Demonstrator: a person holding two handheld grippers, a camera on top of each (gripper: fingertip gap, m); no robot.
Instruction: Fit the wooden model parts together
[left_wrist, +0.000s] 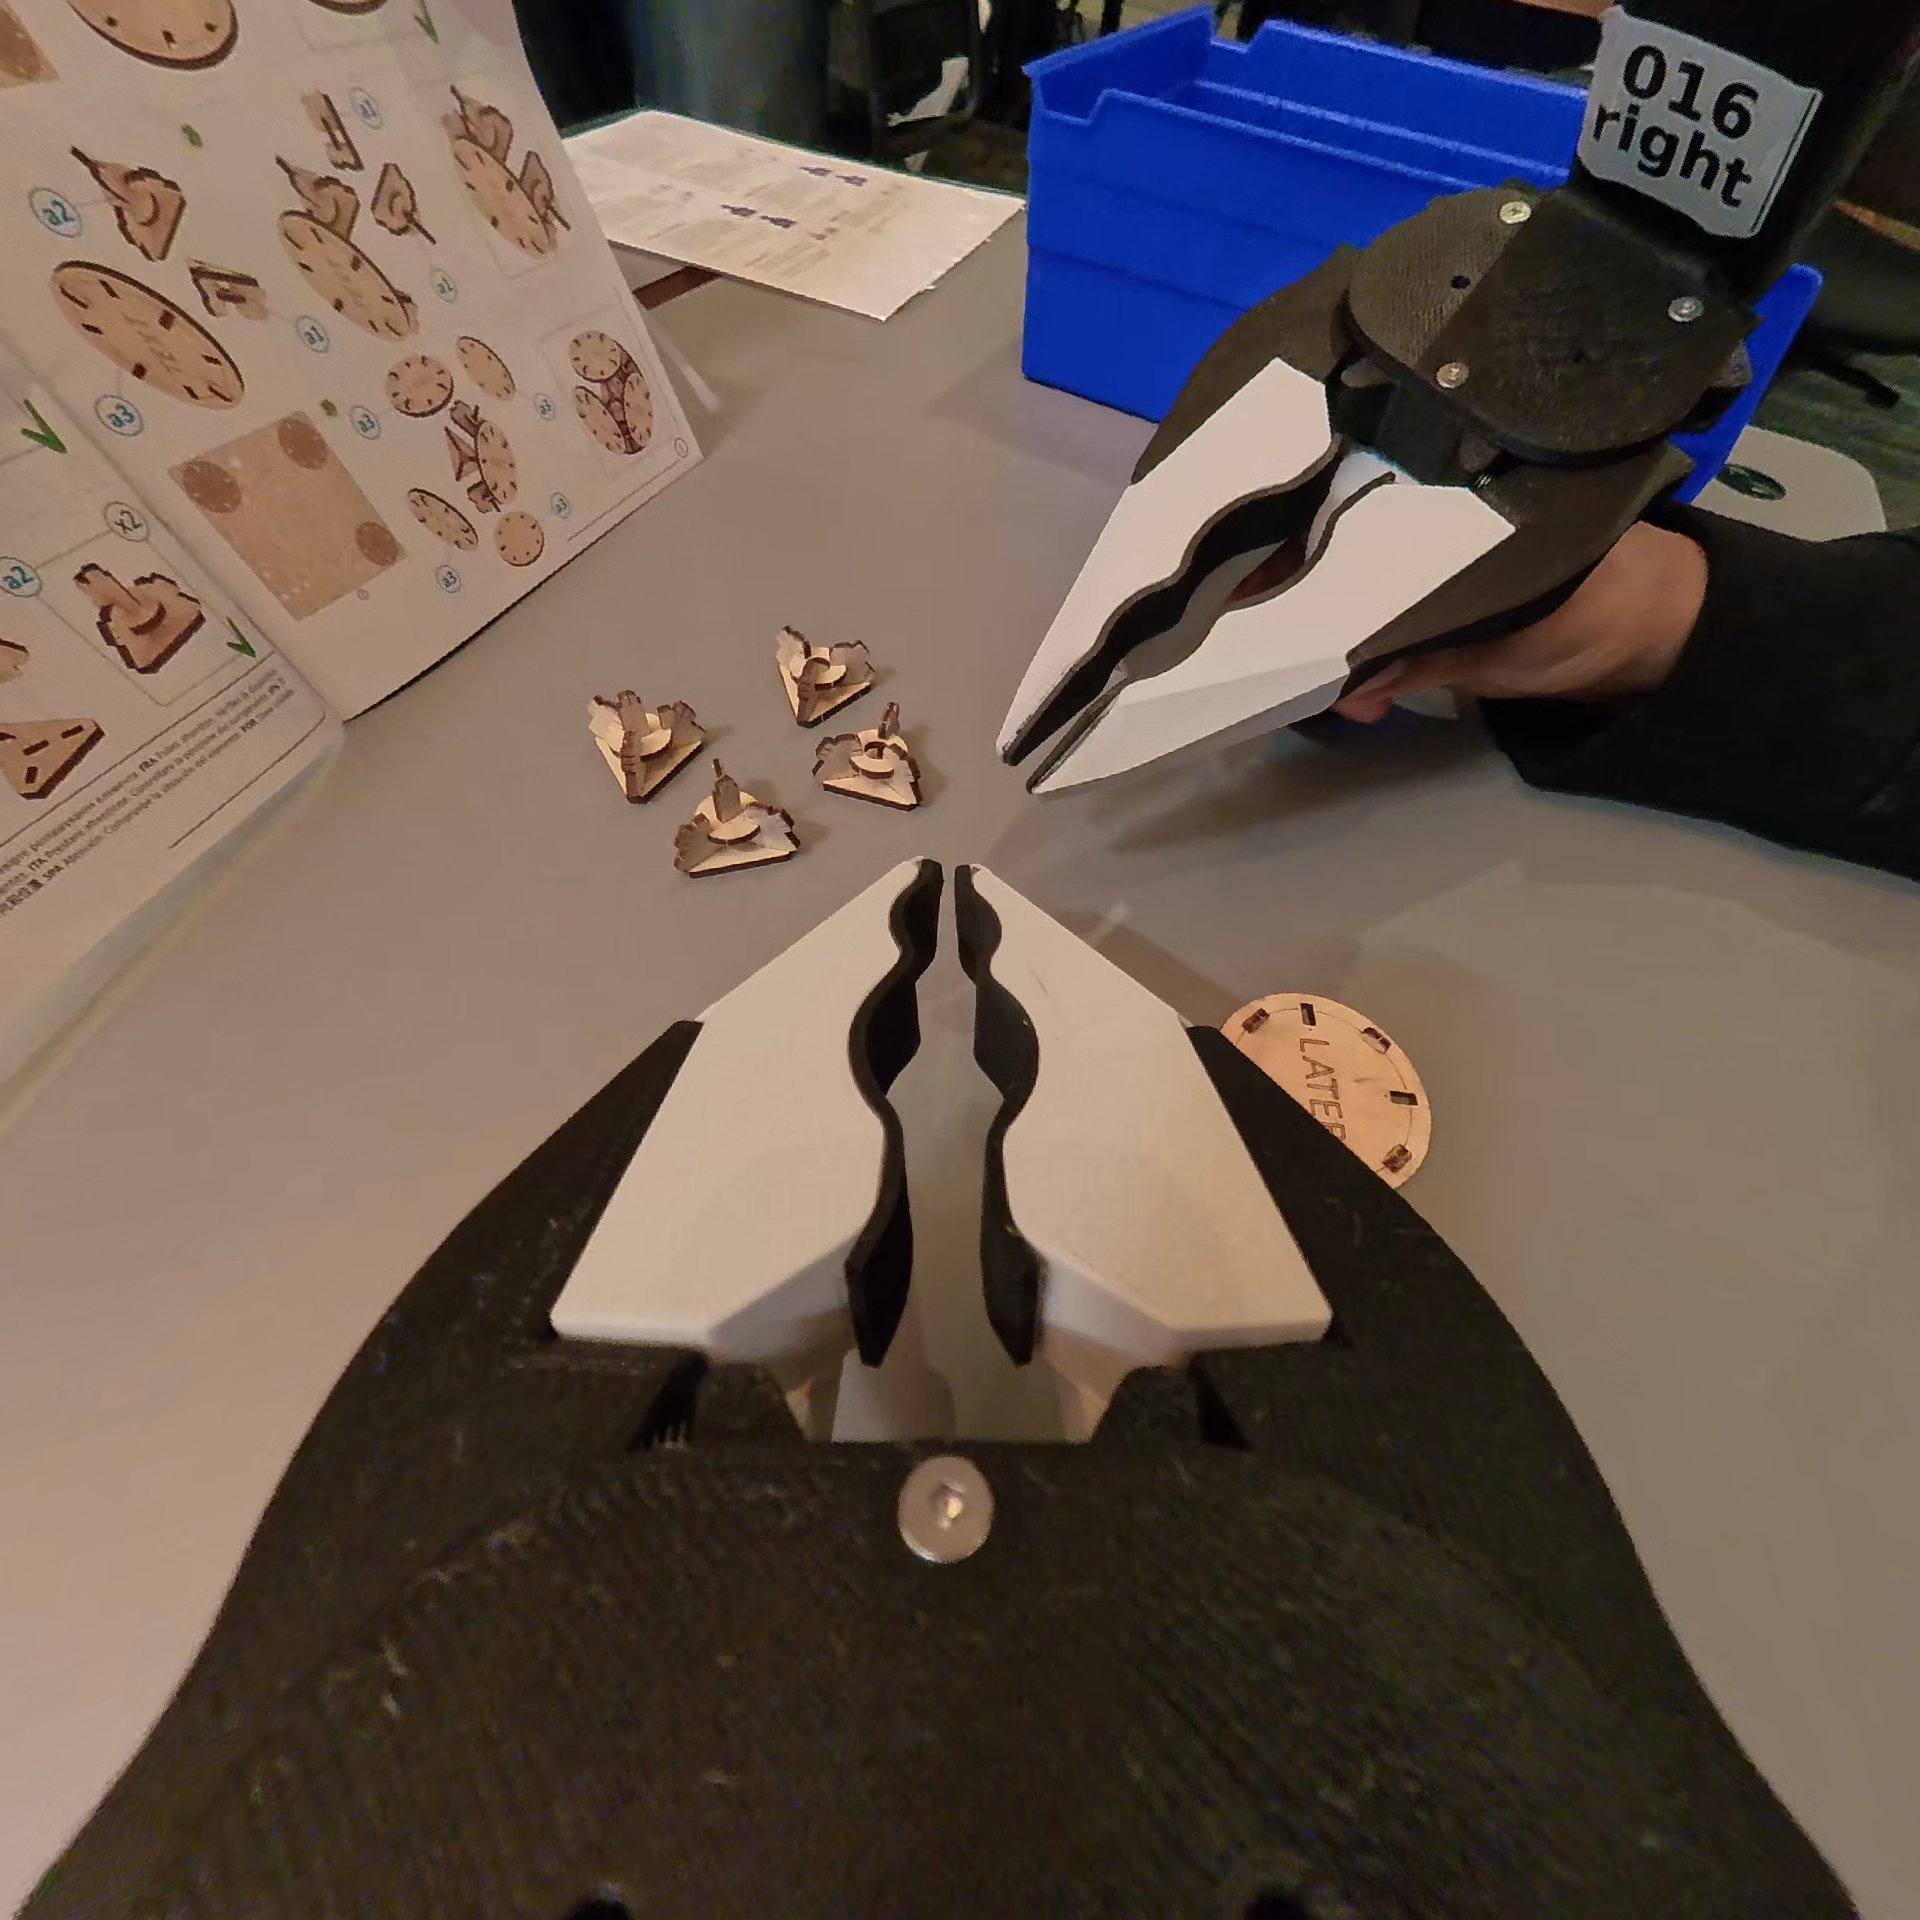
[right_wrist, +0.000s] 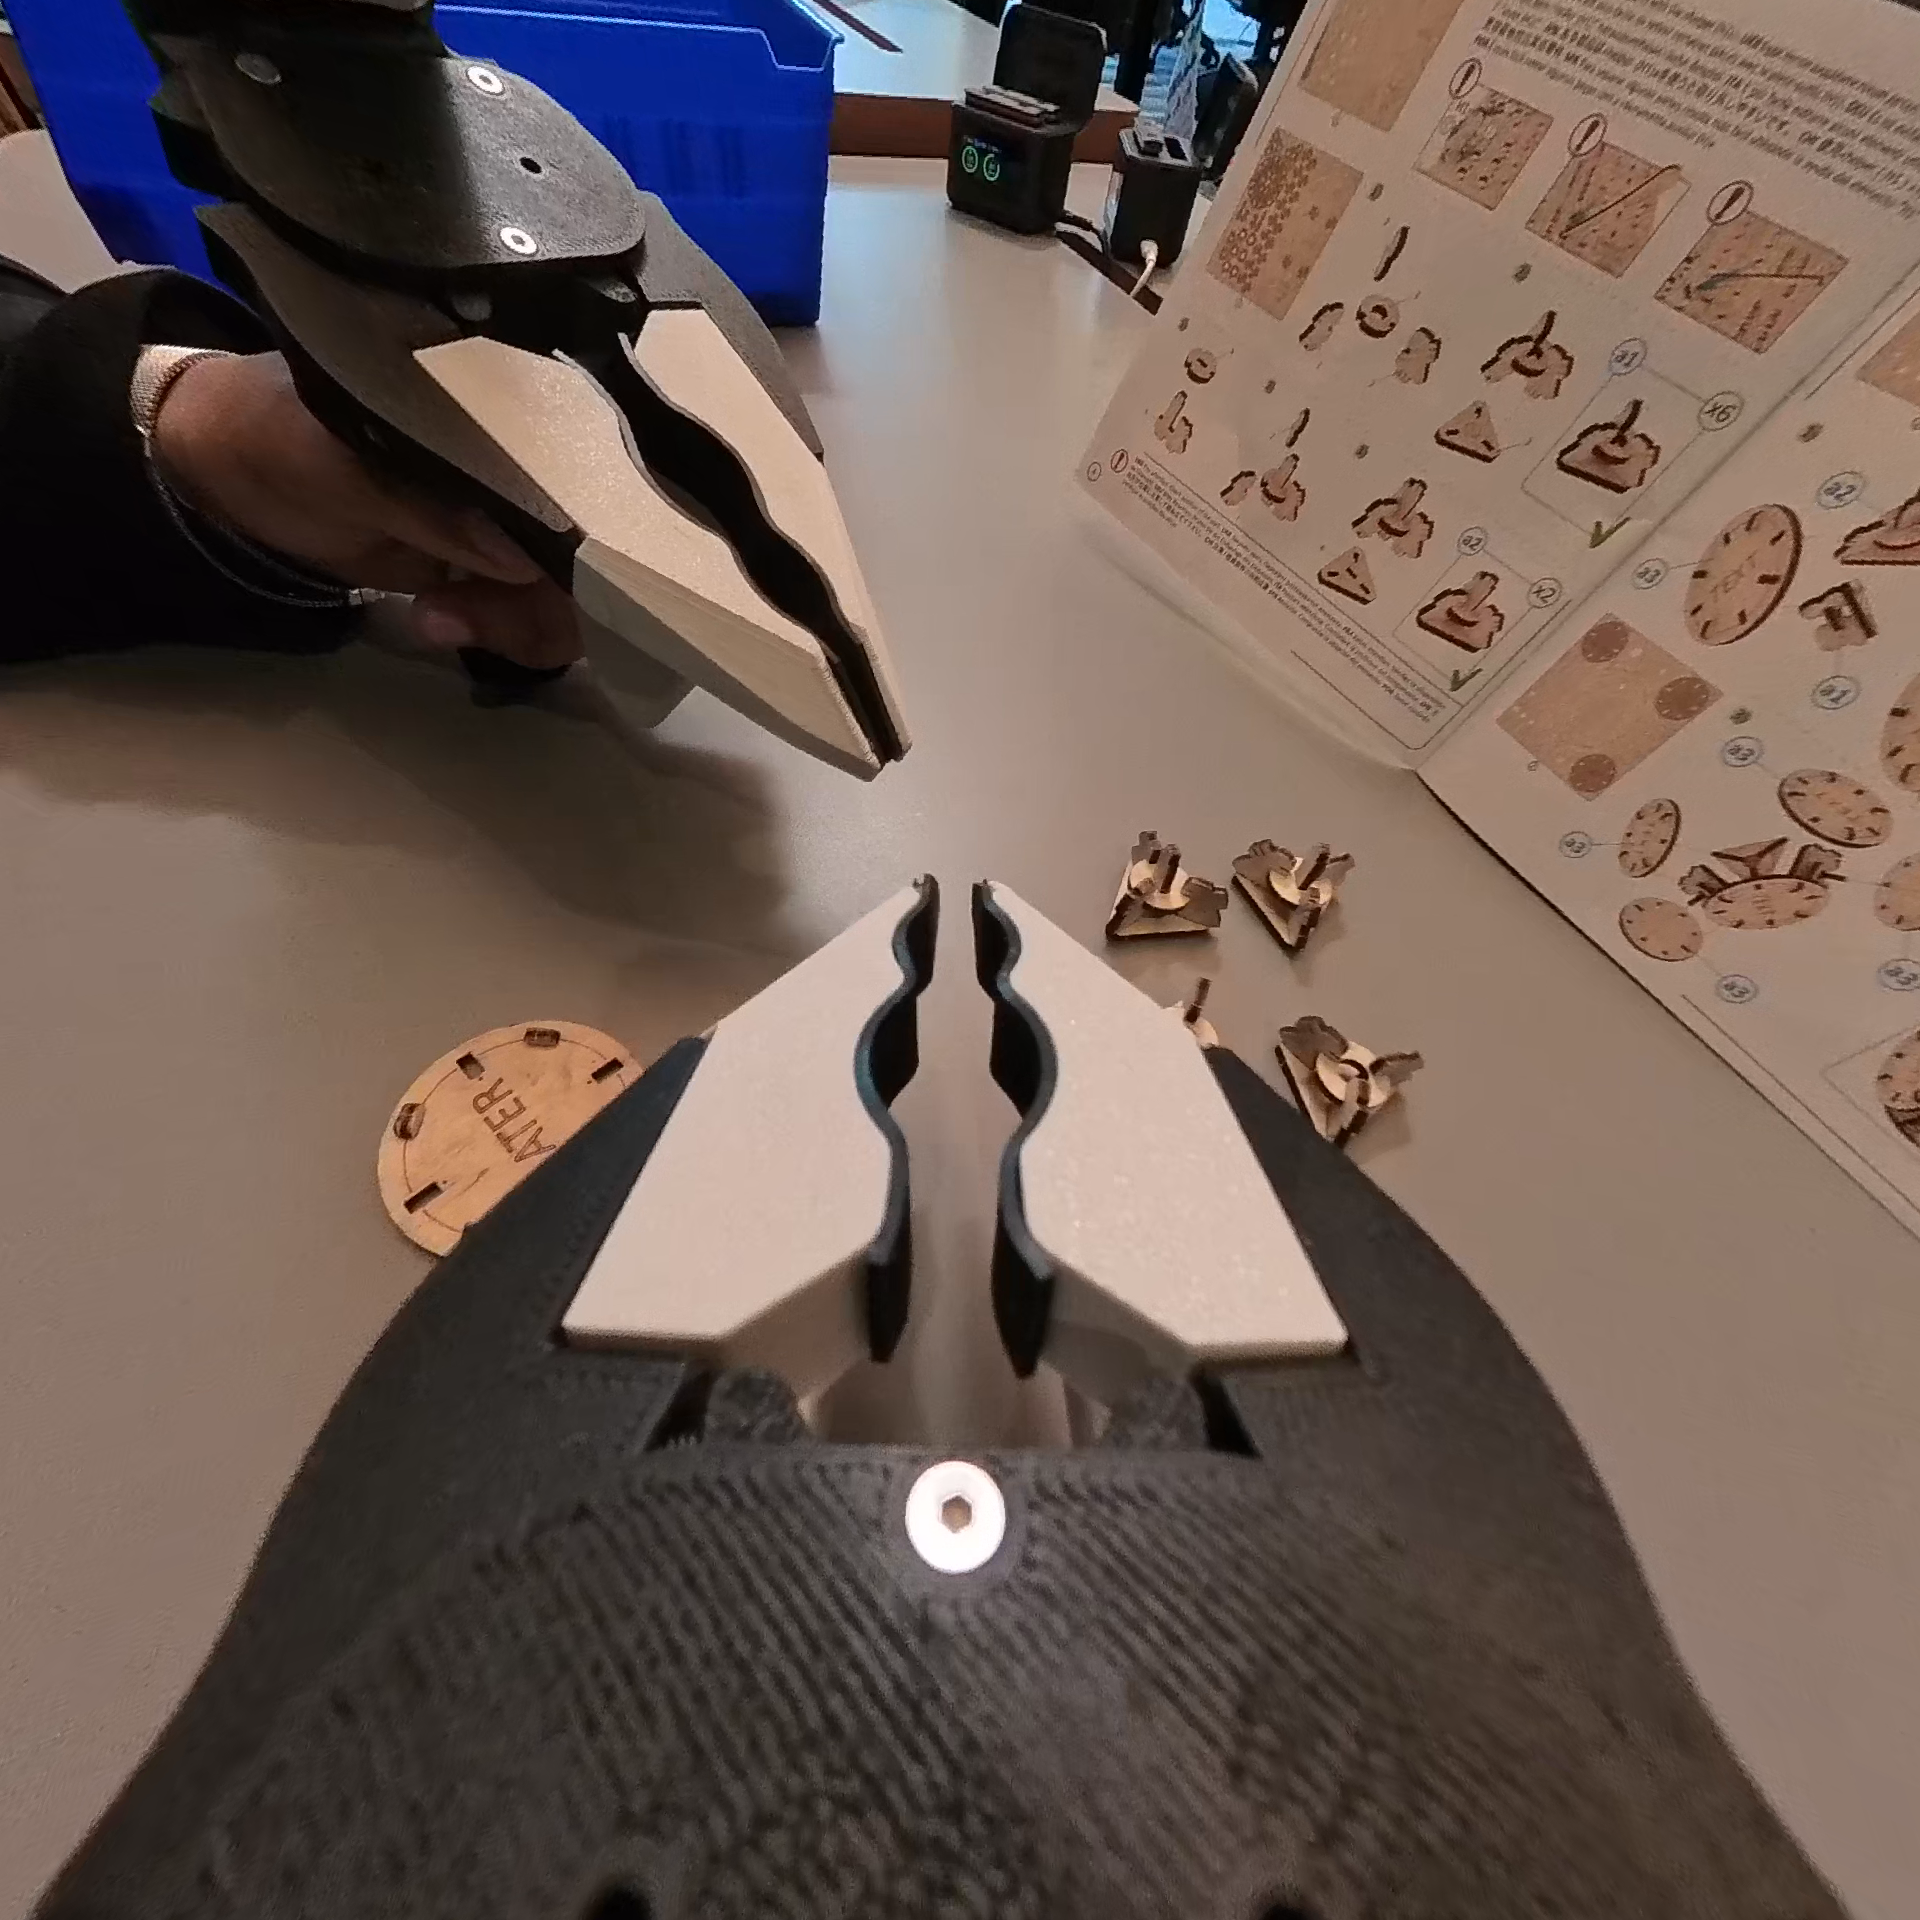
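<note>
Both grippers, left (left_wrist: 948, 868) and right (right_wrist: 954, 885), hover nearly closed and empty over the grey table (left_wrist: 416, 1091), the 4 small wooden pieces (left_wrist: 756, 750) lying just beyond; these look light, stiff and fragile, best pinched by their triangular bases.

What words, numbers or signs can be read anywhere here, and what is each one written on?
I do not quote writing; this is where it stands.
White tag on the right gripper: bold black characters.
Round wooden disc: engraved letters, partly hidden.
Open illustrated paper booklet: circled step codes, green ticks; fine print too small.
White printed sheet: too small.
Small black device: green-lit display, too small.
</note>
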